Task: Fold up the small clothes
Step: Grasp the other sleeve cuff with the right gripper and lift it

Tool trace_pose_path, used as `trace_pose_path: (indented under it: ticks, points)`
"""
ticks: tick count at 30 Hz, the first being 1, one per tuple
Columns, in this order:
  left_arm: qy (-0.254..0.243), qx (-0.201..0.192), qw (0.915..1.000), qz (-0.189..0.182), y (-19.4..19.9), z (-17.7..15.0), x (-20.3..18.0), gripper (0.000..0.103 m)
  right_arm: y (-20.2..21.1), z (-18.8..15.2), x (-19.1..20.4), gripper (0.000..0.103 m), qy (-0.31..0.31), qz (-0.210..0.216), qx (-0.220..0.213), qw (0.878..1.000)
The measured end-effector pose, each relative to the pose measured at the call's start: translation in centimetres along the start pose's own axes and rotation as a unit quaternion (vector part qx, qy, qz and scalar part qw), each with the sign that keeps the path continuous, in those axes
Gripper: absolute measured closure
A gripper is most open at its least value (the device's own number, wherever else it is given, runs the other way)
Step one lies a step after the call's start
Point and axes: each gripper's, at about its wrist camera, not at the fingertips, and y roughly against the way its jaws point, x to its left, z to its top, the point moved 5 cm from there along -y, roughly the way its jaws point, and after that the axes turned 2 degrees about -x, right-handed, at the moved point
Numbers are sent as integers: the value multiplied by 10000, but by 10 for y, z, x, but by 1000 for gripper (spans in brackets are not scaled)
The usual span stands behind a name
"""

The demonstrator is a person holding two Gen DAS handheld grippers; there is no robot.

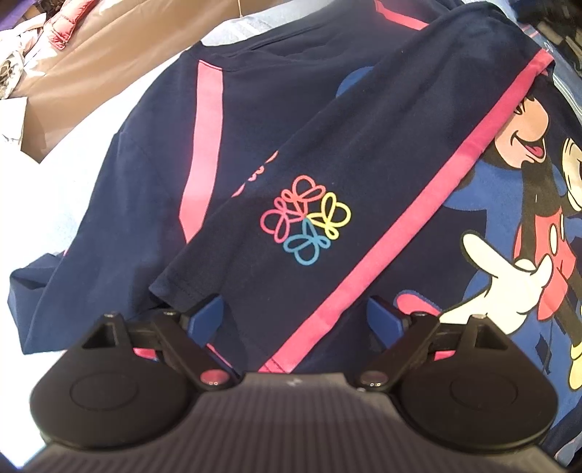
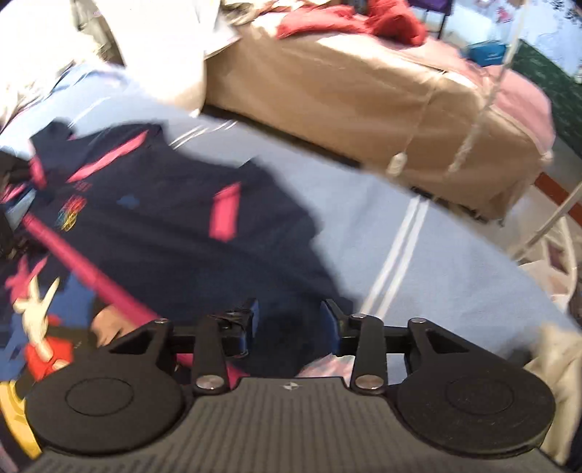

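Note:
A small navy shirt [image 1: 298, 120] with pink stripes and a cartoon mouse print [image 1: 527, 189] lies on a light blue sheet [image 1: 83, 189]. One sleeve [image 1: 327, 203], marked with a coloured butterfly logo, is folded across the chest. My left gripper [image 1: 294, 316] is open just above the sleeve's cuff, holding nothing. In the blurred right wrist view the same shirt [image 2: 174, 233] lies spread out. My right gripper [image 2: 289, 320] is open over the shirt's near right edge, holding nothing.
A tan covered bed or bench [image 2: 363, 102] stands beyond the sheet, with red clothes [image 2: 349, 18] on top. White fabric [image 2: 160, 54] is piled at the far left. A white stripe [image 2: 396, 251] runs across the sheet. A white cord [image 2: 483, 102] hangs at right.

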Motion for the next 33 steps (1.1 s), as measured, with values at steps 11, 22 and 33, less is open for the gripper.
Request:
trace_pose_path:
  ticks: [11,22,33]
  points:
    - [628,-396,9972,37,27,-33,-9,7,21,9,40,23,81,-192,-141,9997]
    - [2110,-406,9756,446,61,-148,-13,7,7,105,243,17,1105,1727,-473,9776]
    - [2419,-532,9677,478,73,-201,-25,7,-77,190,454,18,2013,2569,-291,9448]
